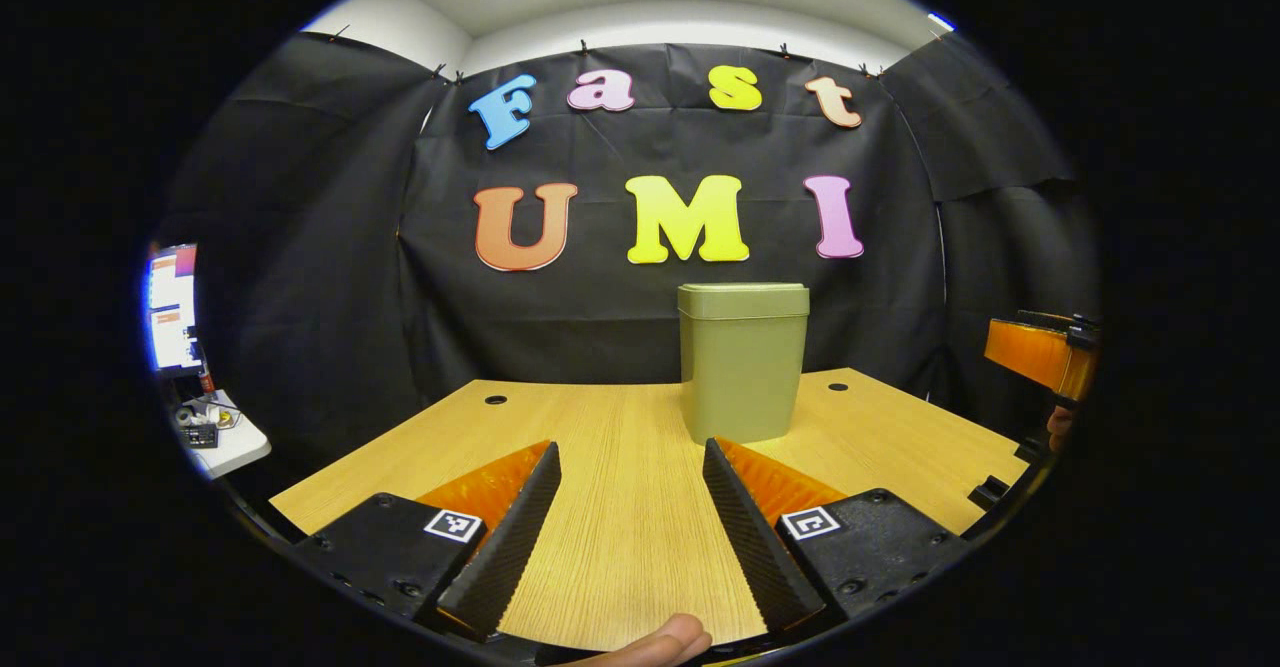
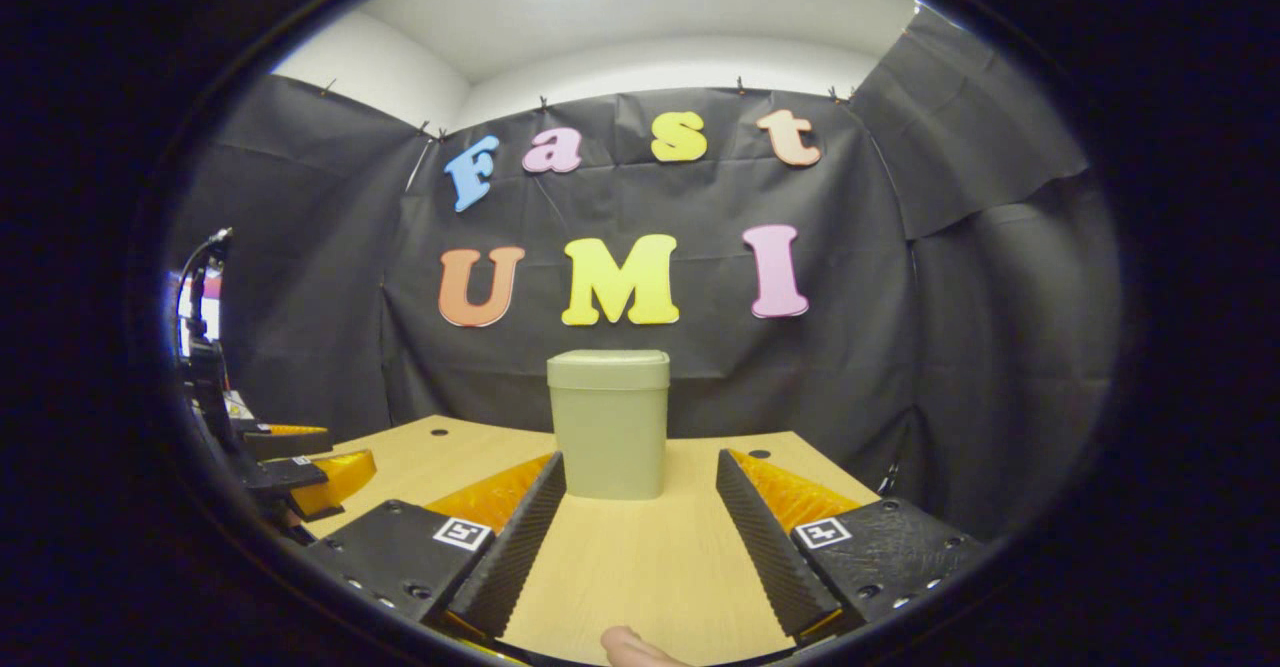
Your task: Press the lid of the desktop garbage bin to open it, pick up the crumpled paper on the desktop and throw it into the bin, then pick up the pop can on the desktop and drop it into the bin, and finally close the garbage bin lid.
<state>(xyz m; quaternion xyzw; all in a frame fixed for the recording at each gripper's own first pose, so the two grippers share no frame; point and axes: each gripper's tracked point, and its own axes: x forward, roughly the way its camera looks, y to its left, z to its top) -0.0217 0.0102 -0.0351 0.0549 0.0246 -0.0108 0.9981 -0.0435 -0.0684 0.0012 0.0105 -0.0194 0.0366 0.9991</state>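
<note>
An olive-green garbage bin (image 1: 743, 362) stands upright near the back of the wooden table (image 1: 620, 507), its lid down flat. In the right gripper view the same bin (image 2: 608, 423) sits straight ahead at the table's middle. My left gripper (image 1: 632, 467) is open above the table, well short of the bin and a little left of it, with nothing between its fingers. My right gripper (image 2: 640, 477) is open too, with the bin beyond the gap. The left gripper (image 2: 300, 467) also shows at the left edge of the right gripper view, and the right gripper (image 1: 1040, 352) at the right edge of the left gripper view.
Round cable holes (image 1: 496, 400) mark the table's back corners. A lit screen (image 1: 172, 307) and a small white shelf with clutter (image 1: 222, 437) stand off to the left beyond the table. A fingertip (image 1: 655, 642) shows at the bottom of the left gripper view.
</note>
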